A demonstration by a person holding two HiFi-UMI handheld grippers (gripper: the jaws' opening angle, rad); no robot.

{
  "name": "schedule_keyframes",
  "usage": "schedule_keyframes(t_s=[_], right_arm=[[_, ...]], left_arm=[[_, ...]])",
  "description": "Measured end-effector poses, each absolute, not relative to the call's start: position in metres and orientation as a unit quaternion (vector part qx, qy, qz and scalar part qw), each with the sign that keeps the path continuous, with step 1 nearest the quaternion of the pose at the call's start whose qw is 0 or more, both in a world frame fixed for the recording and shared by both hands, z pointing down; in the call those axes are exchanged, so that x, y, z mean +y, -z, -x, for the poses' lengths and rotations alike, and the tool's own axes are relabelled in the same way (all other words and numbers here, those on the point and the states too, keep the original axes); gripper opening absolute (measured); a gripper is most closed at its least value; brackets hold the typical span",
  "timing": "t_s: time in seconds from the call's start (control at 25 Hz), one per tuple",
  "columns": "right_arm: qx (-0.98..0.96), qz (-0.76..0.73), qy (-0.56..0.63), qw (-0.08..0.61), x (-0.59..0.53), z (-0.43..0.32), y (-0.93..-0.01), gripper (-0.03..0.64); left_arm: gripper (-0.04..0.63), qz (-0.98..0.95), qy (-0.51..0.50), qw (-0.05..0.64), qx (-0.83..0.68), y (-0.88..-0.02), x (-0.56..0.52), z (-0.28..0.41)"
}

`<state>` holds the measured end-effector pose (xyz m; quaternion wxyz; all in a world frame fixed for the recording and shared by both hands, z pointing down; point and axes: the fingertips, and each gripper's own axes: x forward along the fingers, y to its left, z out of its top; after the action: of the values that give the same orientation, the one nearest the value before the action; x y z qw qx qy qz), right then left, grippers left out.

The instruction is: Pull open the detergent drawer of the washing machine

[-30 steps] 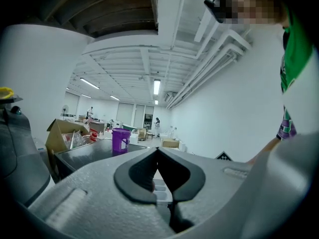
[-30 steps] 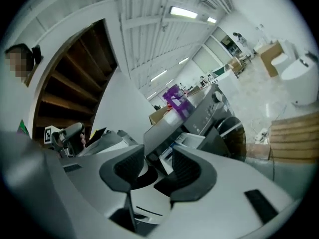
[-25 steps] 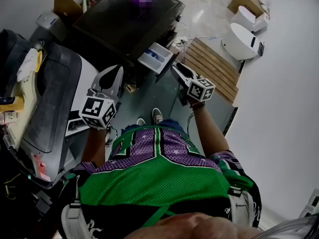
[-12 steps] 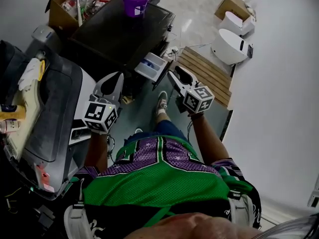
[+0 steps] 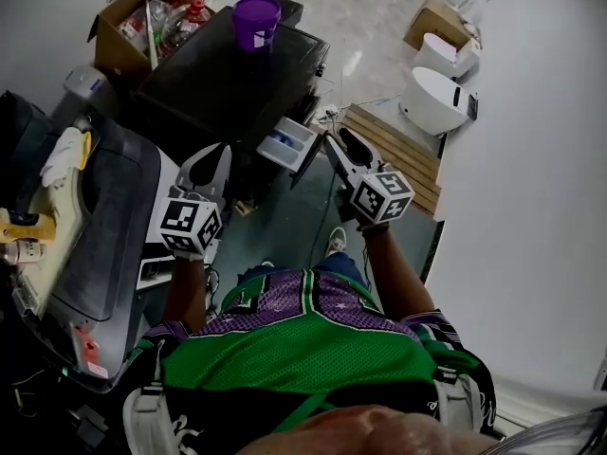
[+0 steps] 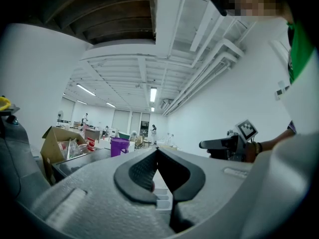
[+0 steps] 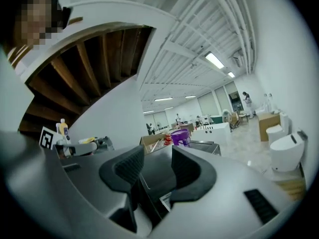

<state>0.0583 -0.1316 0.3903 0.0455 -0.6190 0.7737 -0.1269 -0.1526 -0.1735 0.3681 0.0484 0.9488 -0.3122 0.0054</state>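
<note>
Left gripper (image 6: 157, 156): jaws together, holding nothing.
Right gripper (image 7: 158, 163): jaws well apart, empty, touching nothing.
Detergent drawer (image 5: 287, 144): pulled out from washing machine (image 5: 218, 64).

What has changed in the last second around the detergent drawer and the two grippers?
The right gripper has risen a little beside the detergent drawer, jaws open, holding nothing. The person's shoe has shifted. Nothing was gripped or released. The drawer stays pulled out, the left gripper shut, the purple cup on the washing machine.
</note>
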Motion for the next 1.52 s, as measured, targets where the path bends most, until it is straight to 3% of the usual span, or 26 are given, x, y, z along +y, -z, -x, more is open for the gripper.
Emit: schedule_keyframes(t_s=[0.8,1.28,1.52], right_arm=[[0.813,0.578,0.054,0.038,-0.144,-0.12,-0.308,0.162],[0.846,0.53,0.037,0.05,-0.146,-0.153,-0.299,0.047],[0.849,0.525,0.029,0.053,-0.141,-0.154,-0.299,0.022]], left_arm=[[0.014,-0.924,0.034,0.053,-0.378,-0.328,-0.184,0.093],[0.014,-0.906,0.048,0.051,-0.418,-0.31,-0.161,0.069],[0.014,-0.903,0.041,0.037,-0.425,-0.303,-0.152,0.066]])
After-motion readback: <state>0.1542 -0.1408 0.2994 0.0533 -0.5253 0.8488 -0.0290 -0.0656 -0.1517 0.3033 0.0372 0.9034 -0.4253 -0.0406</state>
